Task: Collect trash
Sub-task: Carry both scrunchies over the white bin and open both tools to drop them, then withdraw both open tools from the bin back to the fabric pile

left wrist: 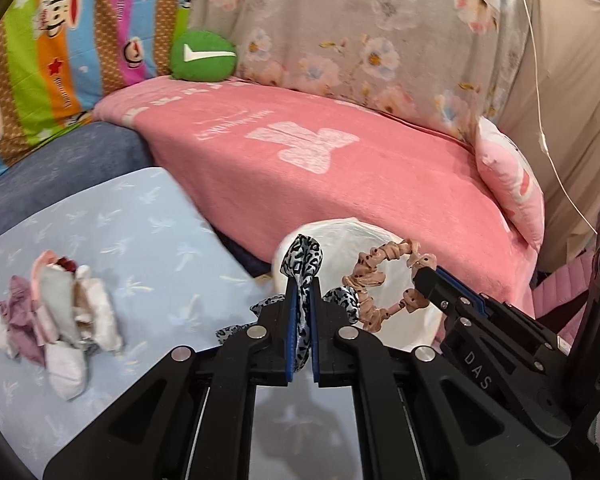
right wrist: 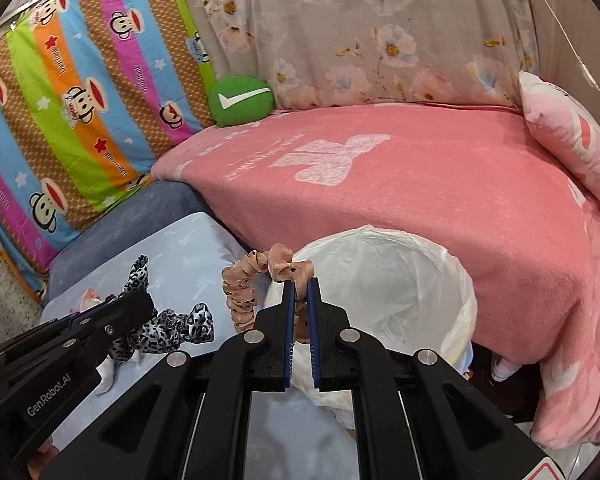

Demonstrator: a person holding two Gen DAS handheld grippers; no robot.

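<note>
left gripper [left wrist: 303, 280] clamped on leopard-print scrunchie [left wrist: 304, 258], right gripper [right wrist: 300, 284] pinching peach scrunchie [right wrist: 256, 270], both beside white-lined bin [right wrist: 452, 276]

There are two scrunchies [left wrist: 306, 264] [left wrist: 376, 280], one lined bin [right wrist: 384, 276], one rag pile [left wrist: 56, 320], two cushions [left wrist: 202, 56] [left wrist: 508, 184].

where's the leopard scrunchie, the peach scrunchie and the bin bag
leopard-print scrunchie [left wrist: 305, 258], left wrist view, loop above the closed fingers
peach scrunchie [right wrist: 278, 262], right wrist view, bunched part above the fingertips
white bin bag [right wrist: 384, 276], right wrist view, inner lining
</note>
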